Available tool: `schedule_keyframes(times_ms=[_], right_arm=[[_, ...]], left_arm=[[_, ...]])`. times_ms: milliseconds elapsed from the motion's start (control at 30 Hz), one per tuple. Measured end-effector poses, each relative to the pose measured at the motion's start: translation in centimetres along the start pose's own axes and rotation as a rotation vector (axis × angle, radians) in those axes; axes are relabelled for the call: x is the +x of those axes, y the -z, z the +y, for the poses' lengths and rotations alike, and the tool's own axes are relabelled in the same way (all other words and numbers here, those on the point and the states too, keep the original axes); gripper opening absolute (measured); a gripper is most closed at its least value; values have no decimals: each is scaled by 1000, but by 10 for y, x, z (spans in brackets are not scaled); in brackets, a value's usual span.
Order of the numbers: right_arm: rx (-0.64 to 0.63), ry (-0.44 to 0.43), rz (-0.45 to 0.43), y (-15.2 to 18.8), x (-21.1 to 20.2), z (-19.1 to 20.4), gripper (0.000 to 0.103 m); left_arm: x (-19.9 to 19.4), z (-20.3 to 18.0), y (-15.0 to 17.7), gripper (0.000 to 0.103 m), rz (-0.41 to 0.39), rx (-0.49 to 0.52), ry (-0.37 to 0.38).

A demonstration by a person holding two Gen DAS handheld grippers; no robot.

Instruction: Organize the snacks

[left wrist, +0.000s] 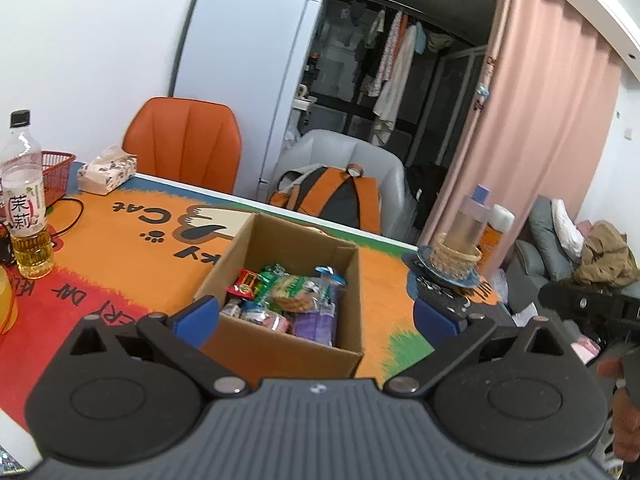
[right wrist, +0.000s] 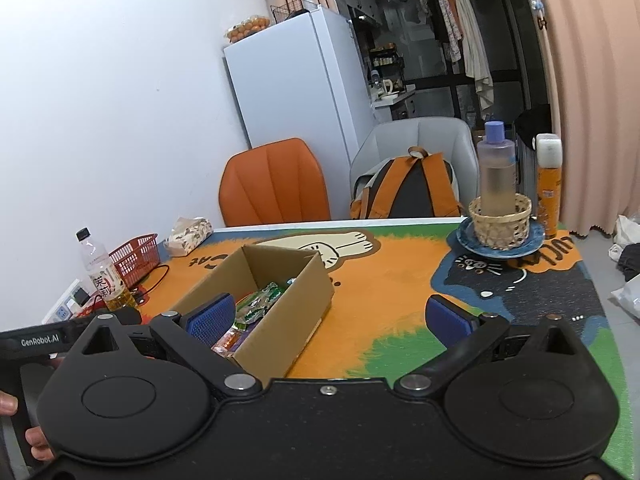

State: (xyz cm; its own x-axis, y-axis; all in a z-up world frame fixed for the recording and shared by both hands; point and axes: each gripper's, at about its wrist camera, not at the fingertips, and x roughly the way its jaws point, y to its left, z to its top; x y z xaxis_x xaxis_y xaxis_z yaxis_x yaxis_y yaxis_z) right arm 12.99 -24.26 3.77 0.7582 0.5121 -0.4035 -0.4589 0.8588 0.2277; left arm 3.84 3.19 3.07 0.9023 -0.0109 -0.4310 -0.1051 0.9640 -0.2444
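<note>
While both my grippers hang wide open and empty, the snacks [left wrist: 280, 300] sit piled inside the cardboard box [left wrist: 352, 280] near the tabletop's near edge.

With my left gripper [left wrist: 316, 316] and right gripper [right wrist: 326, 320] short of the box, I judge the crinkly packets light, soft and slippery, best pinched at a sealed edge; beyond, a wicker basket [right wrist: 500, 220] holds a bottle [right wrist: 498, 168] at the far right corner, and a red basket [right wrist: 134, 258] stands at the far left.
</note>
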Motion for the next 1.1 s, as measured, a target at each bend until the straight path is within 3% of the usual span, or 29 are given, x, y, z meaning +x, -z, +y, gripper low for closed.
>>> schedule_keyframes(times_ms=[567, 1100], right_arm=[[-30, 13, 19, 4, -28, -5, 103], [-45, 4, 52, 8, -23, -3, 103]], left_arm=[[-17, -10, 4, 103, 33, 36, 45], [-17, -6, 6, 103, 41, 40, 25]])
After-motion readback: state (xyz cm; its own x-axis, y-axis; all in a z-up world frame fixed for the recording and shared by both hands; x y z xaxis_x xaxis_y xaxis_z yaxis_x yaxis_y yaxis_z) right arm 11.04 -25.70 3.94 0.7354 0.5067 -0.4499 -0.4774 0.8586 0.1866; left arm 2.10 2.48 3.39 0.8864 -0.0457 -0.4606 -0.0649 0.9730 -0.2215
